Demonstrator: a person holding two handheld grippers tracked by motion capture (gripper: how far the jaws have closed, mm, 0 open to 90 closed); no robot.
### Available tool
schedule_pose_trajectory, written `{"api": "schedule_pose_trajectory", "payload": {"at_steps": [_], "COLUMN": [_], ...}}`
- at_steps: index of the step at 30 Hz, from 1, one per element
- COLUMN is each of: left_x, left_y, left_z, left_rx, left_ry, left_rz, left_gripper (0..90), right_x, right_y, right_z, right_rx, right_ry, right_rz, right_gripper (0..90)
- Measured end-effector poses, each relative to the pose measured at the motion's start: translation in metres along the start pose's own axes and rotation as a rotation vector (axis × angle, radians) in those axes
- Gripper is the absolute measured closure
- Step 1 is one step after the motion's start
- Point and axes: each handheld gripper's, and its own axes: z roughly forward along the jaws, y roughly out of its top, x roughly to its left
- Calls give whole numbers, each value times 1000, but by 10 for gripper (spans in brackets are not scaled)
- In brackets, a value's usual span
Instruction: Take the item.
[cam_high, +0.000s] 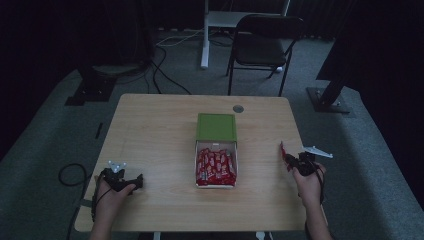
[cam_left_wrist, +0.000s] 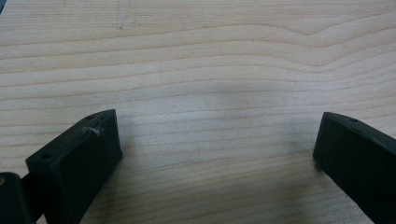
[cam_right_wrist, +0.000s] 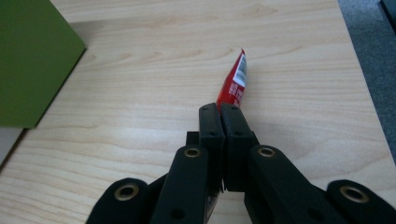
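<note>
Forearms enter the high view from six o'clock, both cut off by the lower edge; the left tool (cam_high: 124, 181) rests at about eight o'clock on the counter (cam_high: 155, 125), dim enough that its jaws are hard to read there; the right tool (cam_high: 291, 161) sits at four o'clock near the counter's edge, with a red wrapper (cam_high: 284, 152) sticking up from its tip; at the centre lies an open white box (cam_high: 216, 185) of red packets (cam_high: 216, 166), its green lid (cam_high: 216, 127) folded back toward twelve o'clock, the print on the packets too small to read; a dark chair (cam_high: 262, 42) stands beyond at one o'clock, half lost in shadow.

Left gripper view: two black jaws rise at seven and four o'clock, spread wide apart with bare wood grain of the counter (cam_left_wrist: 201, 70) between them and nothing held; both are cut off by the frame.

Right gripper view: jaws pressed together, pinching the red wrapper (cam_right_wrist: 234, 84), which juts toward twelve o'clock above the counter (cam_right_wrist: 140, 93); its lower part is hidden between the pads, its white label too blurred to read; the green lid (cam_right_wrist: 32, 60) is cropped at ten o'clock.
</note>
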Motion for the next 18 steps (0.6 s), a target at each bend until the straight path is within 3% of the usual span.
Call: {"api": "schedule_pose_trajectory", "payload": {"at_steps": [10, 18], "left_x": [0, 0], "left_y": [0, 0], "left_z": [0, 0], "left_rx": [0, 0], "left_ry": [0, 0], "left_rz": [0, 0], "left_gripper": [16, 16], "right_x": [-11, -16], "right_y": [-12, -12], "right_z": [12, 12], "right_rx": [54, 59], "right_ry": [-33, -42], "right_rz": [24, 32], "right_gripper": [882, 859]}}
